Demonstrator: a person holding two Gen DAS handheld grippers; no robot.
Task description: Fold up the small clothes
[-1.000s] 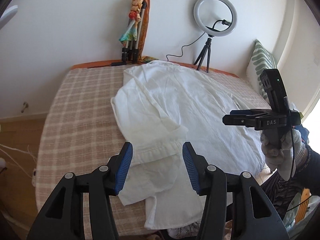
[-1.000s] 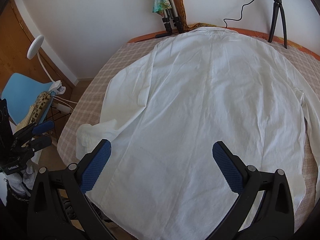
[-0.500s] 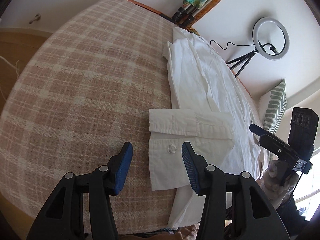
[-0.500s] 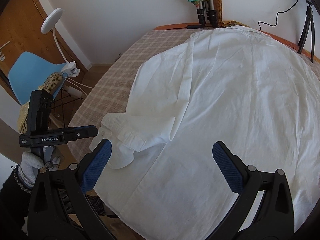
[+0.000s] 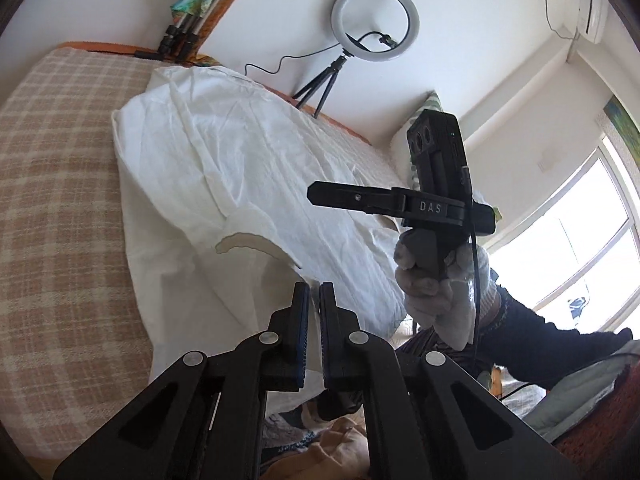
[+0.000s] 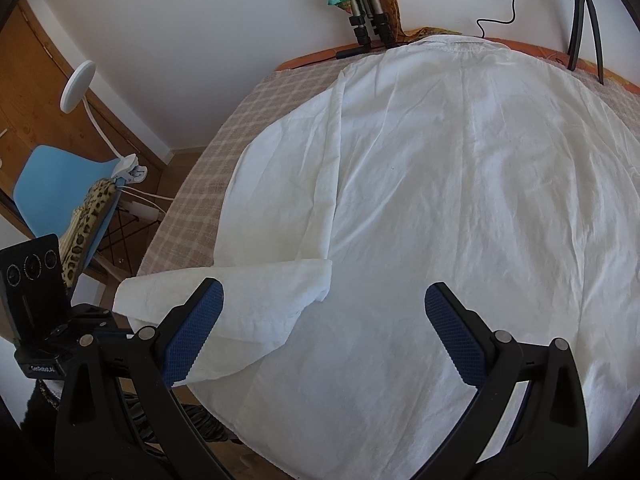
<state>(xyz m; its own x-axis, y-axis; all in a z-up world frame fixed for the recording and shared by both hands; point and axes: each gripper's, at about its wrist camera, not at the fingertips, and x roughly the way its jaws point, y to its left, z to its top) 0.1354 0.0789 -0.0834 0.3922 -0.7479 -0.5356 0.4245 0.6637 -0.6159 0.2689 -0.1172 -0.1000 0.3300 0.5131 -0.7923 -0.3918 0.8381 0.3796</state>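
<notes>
A white long-sleeved shirt lies back-up on the checked bed cover, collar at the far end. Its left sleeve is lifted and drawn across toward the body. My left gripper is shut on the sleeve's cuff end, holding the cloth off the bed. In the right wrist view the left gripper's body shows at the lower left. My right gripper is open and empty above the shirt's lower back; it also shows in the left wrist view, held in a gloved hand.
A ring light on a tripod and folded tripods stand at the bed's far edge against the wall. A striped pillow lies at the right. A blue chair and a clip lamp stand left of the bed.
My left gripper has closed on the sleeve cuff and lifted it, swinging toward the shirt body. The right gripper has stayed open over the shirt, shifting slightly.
</notes>
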